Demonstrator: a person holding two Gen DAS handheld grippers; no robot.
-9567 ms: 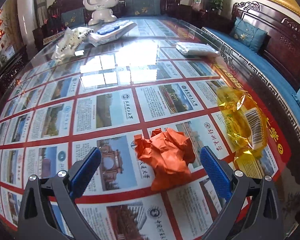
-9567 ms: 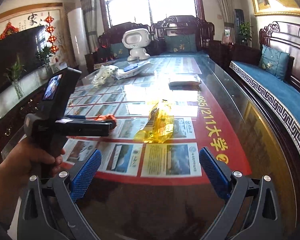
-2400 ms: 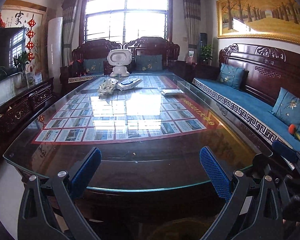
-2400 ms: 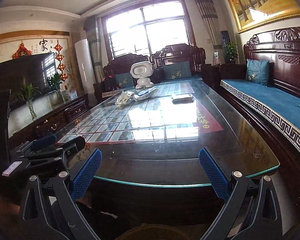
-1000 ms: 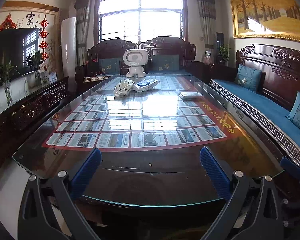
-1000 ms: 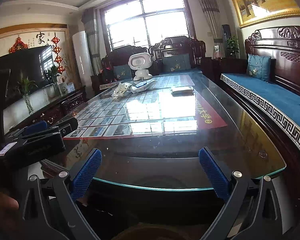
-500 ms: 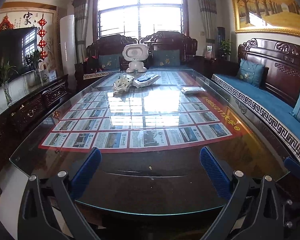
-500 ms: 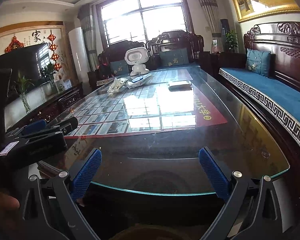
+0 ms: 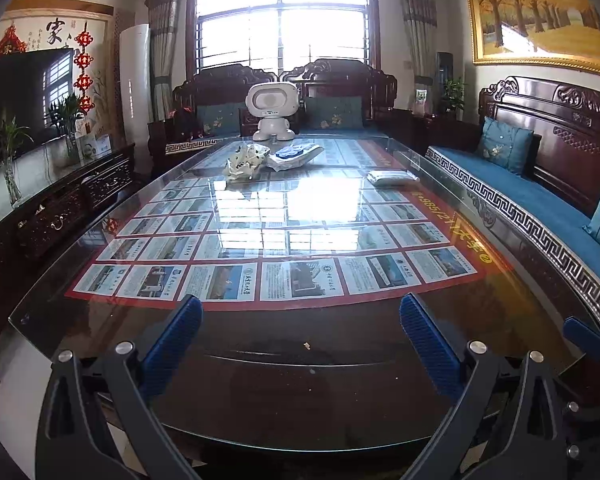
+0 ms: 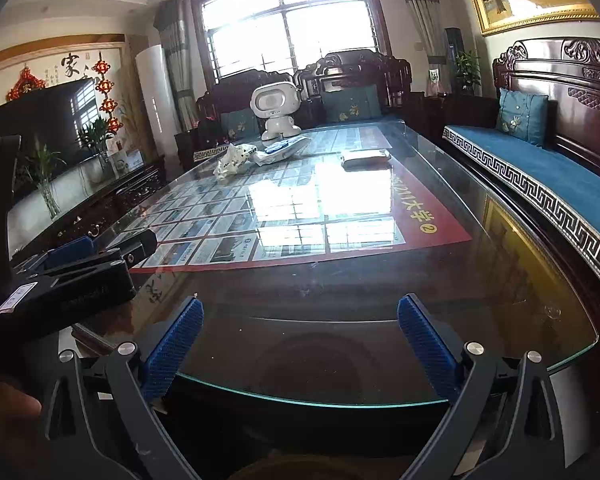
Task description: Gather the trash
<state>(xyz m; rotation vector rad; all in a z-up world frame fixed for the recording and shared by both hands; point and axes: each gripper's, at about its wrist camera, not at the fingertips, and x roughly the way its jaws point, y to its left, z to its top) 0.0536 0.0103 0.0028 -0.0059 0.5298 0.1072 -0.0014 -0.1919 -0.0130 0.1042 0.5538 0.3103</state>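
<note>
Left wrist view shows my left tongs [image 9: 300, 336] held above the near end of the long glass table [image 9: 340, 380], the two blue pads spread wide with nothing between them. Under the glass lies a red poster [image 9: 284, 240] with a grid of small printed cards; the yellow digits "985" and "211" and the characters "大学" can be read along its right border. At the far end stands a white toy robot [image 9: 274, 112], and in front of it lie a crumpled white bag with dark spots [image 9: 246, 160], a flat packet with blue marks [image 9: 296, 154] and a folded white pack [image 9: 392, 177]. These three are well apart from both tongs. On the dark glass near me there are only some small pale crumbs [image 9: 307, 345].

In the right wrist view my right tongs [image 10: 298, 340] are also wide open and hold nothing, above the table edge. My left tongs come in from the left side as a dark body with a small white label, too blurred to read. On the left wall hangs a scroll with the character "家" [image 10: 71, 65], beside red knot ornaments [image 10: 106, 86]. A blue cushioned bench [image 10: 540, 172] runs along the right.
</note>
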